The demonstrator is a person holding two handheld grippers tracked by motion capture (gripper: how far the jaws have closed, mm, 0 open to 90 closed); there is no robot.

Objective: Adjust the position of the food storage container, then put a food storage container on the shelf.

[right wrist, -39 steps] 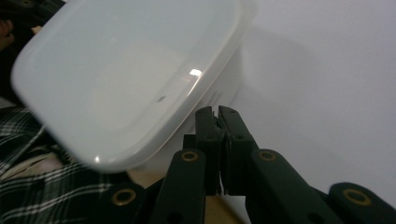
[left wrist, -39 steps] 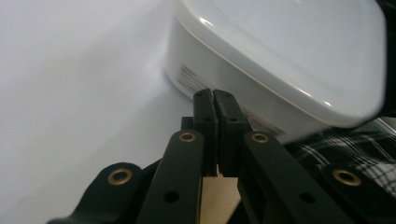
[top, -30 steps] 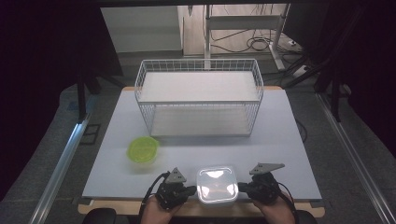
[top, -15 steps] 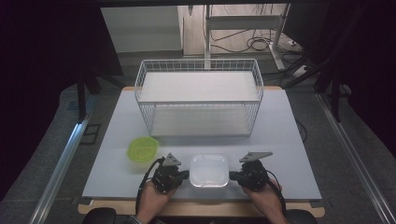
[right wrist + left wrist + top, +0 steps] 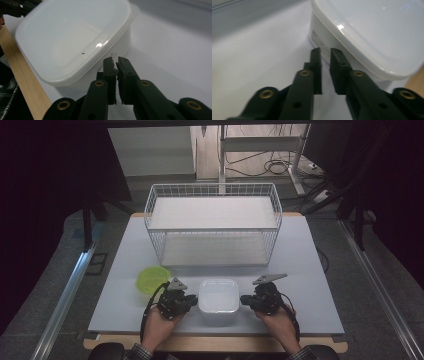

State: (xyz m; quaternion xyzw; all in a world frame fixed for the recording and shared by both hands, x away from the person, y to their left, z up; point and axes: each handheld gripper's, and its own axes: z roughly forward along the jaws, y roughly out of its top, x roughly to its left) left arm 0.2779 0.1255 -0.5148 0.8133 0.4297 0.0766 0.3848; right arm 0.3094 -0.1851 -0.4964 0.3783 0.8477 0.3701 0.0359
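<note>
Because the white square plastic container (image 5: 218, 299) sits on the pale tabletop (image 5: 310, 270) near its front edge, between both hands, the left tool (image 5: 186, 301) and right tool (image 5: 248, 301) flank its opposite walls. Both tools' jaws have just been opening, to a narrow gap holding nothing. Their tips lie beside the container walls, seemingly released after pushing it. The white wire basket (image 5: 213, 227) stands behind, the round green lid (image 5: 151, 279) to the left.

Black gripper (image 5: 325, 53), brass screws, plaid sleeves (image 5: 137, 352)
</note>
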